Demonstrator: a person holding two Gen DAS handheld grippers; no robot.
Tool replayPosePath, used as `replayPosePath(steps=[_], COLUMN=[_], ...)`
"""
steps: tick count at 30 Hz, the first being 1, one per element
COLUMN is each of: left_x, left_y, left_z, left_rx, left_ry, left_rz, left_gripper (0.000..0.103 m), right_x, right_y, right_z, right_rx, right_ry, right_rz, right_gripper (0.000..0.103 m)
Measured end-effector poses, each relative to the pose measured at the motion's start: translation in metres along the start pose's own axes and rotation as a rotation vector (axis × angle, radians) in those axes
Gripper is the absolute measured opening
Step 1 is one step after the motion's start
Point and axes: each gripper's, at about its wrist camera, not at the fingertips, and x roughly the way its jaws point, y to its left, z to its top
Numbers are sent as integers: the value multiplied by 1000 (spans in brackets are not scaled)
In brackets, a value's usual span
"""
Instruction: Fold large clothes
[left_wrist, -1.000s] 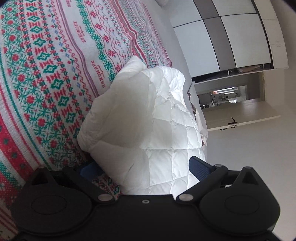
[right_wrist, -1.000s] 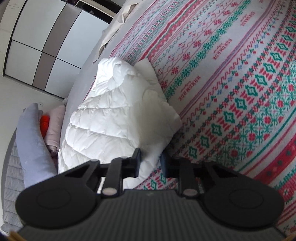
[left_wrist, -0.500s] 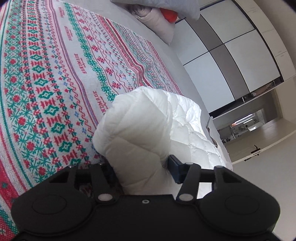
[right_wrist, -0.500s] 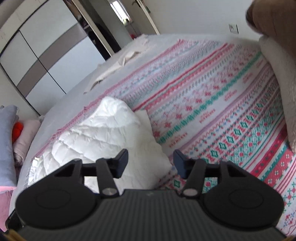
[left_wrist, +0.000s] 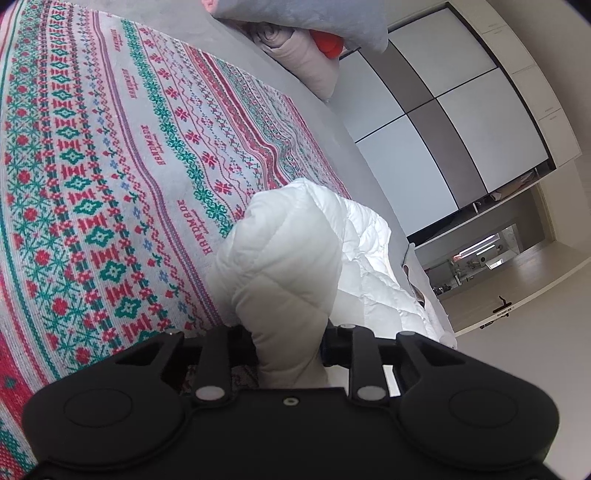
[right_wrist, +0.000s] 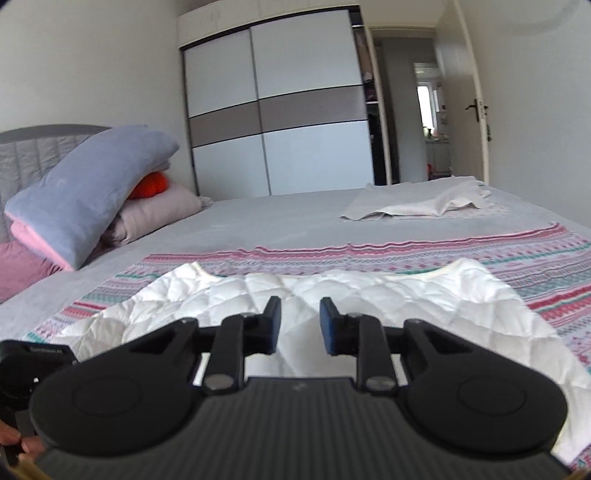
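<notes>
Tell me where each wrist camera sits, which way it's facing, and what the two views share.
Left wrist: on the left gripper, looking down across the patterned blanket; its closing jaws pinch a fold of the white quilted jacket.
Right wrist: on the right gripper, nearly level, facing the wardrobe; its closing jaws have nothing between them; fingertips show at the bottom left corner.
Shared: jacket, blanket, wardrobe, pillow pile.

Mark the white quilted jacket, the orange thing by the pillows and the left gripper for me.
white quilted jacket (left_wrist: 284, 258): left wrist view, bunched fold rising between the fingers.
orange thing (right_wrist: 149, 185): right wrist view, its exposed side under the grey pillow.
left gripper (left_wrist: 290, 345): left wrist view, closing on the jacket.
</notes>
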Motion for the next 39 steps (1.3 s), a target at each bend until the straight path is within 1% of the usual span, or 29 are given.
replayPosePath(steps=[2, 4, 6, 9, 11, 14, 18, 20, 23, 25, 28, 31, 34, 35, 37, 39], left_x=[-2, -7, -13, -24, -32, -41, -52, -54, -52, -48, -38, -27, -21, -20, -17, -12], left_y=[2, 3, 3, -5, -15, -36, -73, -88, -108, -121, -138, -148, -157, -159, -162, -165], left_z=[6, 10, 16, 18, 17, 11, -11, -22, -39, -53, -75, -90, -99, -102, -106, -115], left_rx=[4, 3, 2, 45, 99, 210, 379, 440, 517, 572, 666, 720, 757, 771, 799, 845], left_ry=[-2, -3, -7, -33, -60, -106, -153, -153, -122, -94, -55, -30, -32, -34, -27, -16], left_rz=[-11, -37, -72, -124, -165, -246, -363, -422, -512, -554, -592, -618, -641, -644, -647, -641], left_gripper=[26, 24, 23, 22, 22, 21, 21, 21, 22, 22, 22, 22, 22, 23, 23, 23], right_x=[19, 36, 45, 56, 61, 65, 70, 71, 73, 73, 73, 73, 67, 64, 54, 40], right_y=[8, 10, 12, 10, 4, -8, -29, -40, -51, -55, -58, -73, -100, -110, -130, -154], right_z=[-9, -18, -27, -36, -38, -39, -40, -41, -44, -47, -49, -54, -55, -54, -51, -45], right_rx=[-9, -9, -11, -3, 33, 123, 264, 329, 398, 424, 443, 519, 680, 737, 831, 897], right_ry=[52, 103, 127, 172, 198, 240, 285, 303, 327, 336, 356, 370, 382, 391, 401, 385], right_rz=[13, -1, -14, -5, 13, 52, 121, 158, 200, 214, 234, 286, 370, 387, 401, 387], right_gripper=[15, 14, 14, 14, 13, 13, 11, 10, 9, 8, 7, 4, 3, 5, 5, 5])
